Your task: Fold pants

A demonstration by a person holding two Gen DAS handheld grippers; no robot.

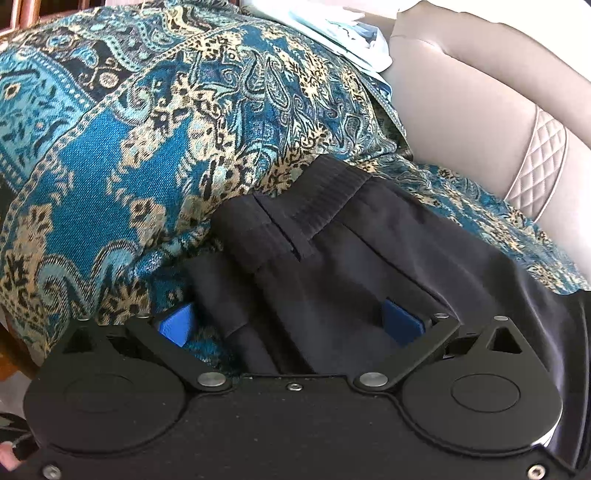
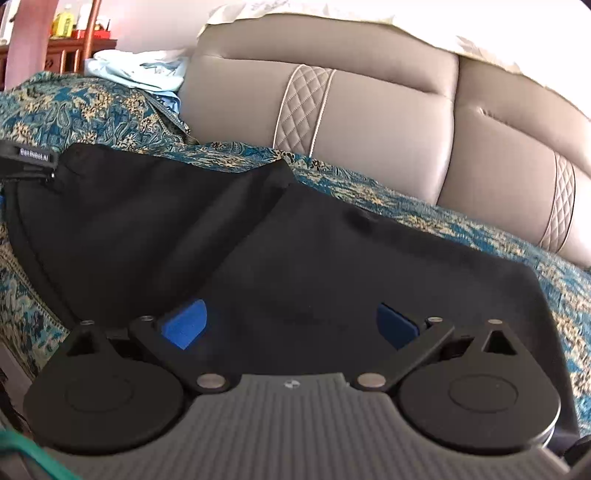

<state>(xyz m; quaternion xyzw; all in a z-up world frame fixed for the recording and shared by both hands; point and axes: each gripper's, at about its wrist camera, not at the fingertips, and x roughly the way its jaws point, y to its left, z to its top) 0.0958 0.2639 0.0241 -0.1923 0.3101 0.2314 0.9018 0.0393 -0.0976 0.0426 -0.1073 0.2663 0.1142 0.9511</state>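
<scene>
the black pants (image 2: 258, 229) lie on the sofa's patterned throw (image 1: 110, 155). both the left hand-held gripper (image 1: 290, 321) and right hand-held gripper (image 2: 291, 325) are spread over the cloth, probably placed to pinch edges for folding.

This is a home living room; a taupe leather sofa (image 2: 388, 122) with quilted diamond-stitched strips fills the background, its seat draped in a teal, blue and cream paisley throw (image 1: 155, 122) on which black pants (image 2: 258, 236) lie. At the far left end of the sofa sits a heap of pale blue laundry (image 2: 136, 70); beyond it stands a dark red wooden cabinet (image 2: 74, 53) carrying a yellow bottle (image 2: 63, 22) and other small household items too blurred to name.
</scene>
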